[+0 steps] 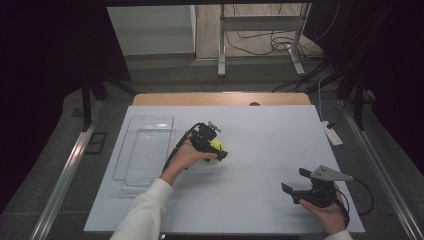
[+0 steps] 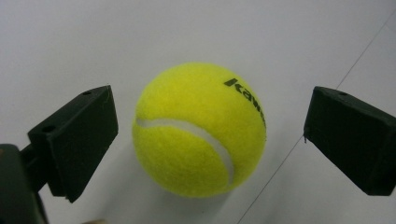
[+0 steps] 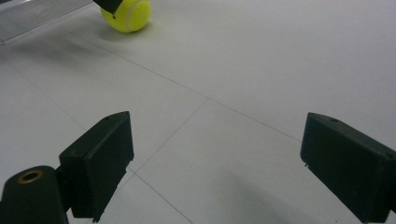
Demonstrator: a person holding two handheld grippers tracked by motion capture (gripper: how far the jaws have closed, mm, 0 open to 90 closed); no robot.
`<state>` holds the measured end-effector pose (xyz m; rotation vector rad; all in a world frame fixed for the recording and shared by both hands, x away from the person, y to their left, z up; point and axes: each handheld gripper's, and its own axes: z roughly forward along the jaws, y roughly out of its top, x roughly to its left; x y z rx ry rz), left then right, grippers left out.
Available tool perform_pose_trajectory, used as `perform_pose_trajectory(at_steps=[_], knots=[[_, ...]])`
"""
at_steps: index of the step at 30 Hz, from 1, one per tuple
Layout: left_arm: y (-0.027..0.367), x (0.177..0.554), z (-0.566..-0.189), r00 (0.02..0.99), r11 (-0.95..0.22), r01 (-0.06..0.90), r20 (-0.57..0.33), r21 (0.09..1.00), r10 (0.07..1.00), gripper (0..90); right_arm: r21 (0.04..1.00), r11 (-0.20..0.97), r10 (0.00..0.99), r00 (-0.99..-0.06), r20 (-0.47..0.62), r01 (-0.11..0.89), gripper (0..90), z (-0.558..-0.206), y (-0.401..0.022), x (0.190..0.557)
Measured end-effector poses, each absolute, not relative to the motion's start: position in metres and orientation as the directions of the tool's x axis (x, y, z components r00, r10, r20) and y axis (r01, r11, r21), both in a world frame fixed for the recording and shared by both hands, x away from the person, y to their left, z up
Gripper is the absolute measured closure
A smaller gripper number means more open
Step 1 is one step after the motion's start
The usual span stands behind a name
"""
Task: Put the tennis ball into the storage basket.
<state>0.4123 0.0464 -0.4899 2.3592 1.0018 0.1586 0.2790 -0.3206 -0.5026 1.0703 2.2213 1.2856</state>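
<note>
Between the two black jaws of the left claw [image 2: 210,135] sits the tennis ball [image 2: 199,129], resting on the white table [image 2: 93,37], with a clear gap to the jaw at 9 o'clock and a wider gap to the jaw at 3 o'clock; spread wide, pressing on nothing. Seen from the high view, lies a little left of the table's middle, at the tip of the left claw [image 1: 218,148], with the clear plastic tray [image 1: 145,150] off at 9 o'clock near the table's left edge. Bright yellow-green and fuzzy, crossed by a curved white seam running from 9 o'clock down to 5 o'clock, with black lettering at 2 o'clock reading in part "Kaw", the rest curving out of sight. Casts a soft shadow on the table at 6 o'clock. Left hand [image 1: 186,156] wrapped round the claw's body from behind, white sleeve [image 1: 145,212] running in from 6 o'clock, forearm angled toward 1 o'clock, black cable looping back along the wrist. Right claw [image 1: 294,182] held low near the table's front right corner, well apart from the ball, jaws wide and empty, pointing toward 10 o'clock, grey three-cornered plate on top; right hand [image 1: 327,210] cupped beneath it. In the right gripper view, tennis ball far off at 11 o'clock, bare table between the jaws.
</note>
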Motion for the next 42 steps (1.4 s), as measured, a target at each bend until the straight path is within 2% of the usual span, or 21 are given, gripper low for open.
perform_pose_trajectory(at_steps=[5,11,17,20,32,42], knots=[[0.045,0.412,-0.489,0.710,-0.556,0.620,-0.096,0.554,0.697,4.7,0.850,0.301,0.758,-0.650,0.062,0.432,9.6,-0.503,-0.320,0.279],[0.042,0.413,-0.493,0.714,-0.573,0.631,-0.104,0.524,0.692,6.6,0.849,0.302,0.760,-0.647,0.061,0.435,9.5,-0.503,-0.321,0.280],[0.043,0.412,-0.493,0.699,-0.573,0.647,-0.089,0.503,0.710,16.5,0.850,0.301,0.758,-0.650,0.062,0.432,9.5,-0.503,-0.321,0.279],[0.047,0.412,-0.492,0.682,-0.558,0.660,-0.089,0.503,0.726,25.0,0.850,0.301,0.758,-0.649,0.063,0.433,9.4,-0.503,-0.321,0.279],[0.049,0.411,-0.491,0.687,-0.561,0.652,-0.084,0.510,0.722,26.5,0.852,0.297,0.761,-0.646,0.062,0.432,9.5,-0.502,-0.321,0.279],[0.059,0.403,-0.477,0.693,-0.544,0.634,-0.092,0.550,0.715,26.6,0.853,0.294,0.762,-0.644,0.063,0.431,9.5,-0.502,-0.321,0.279]])
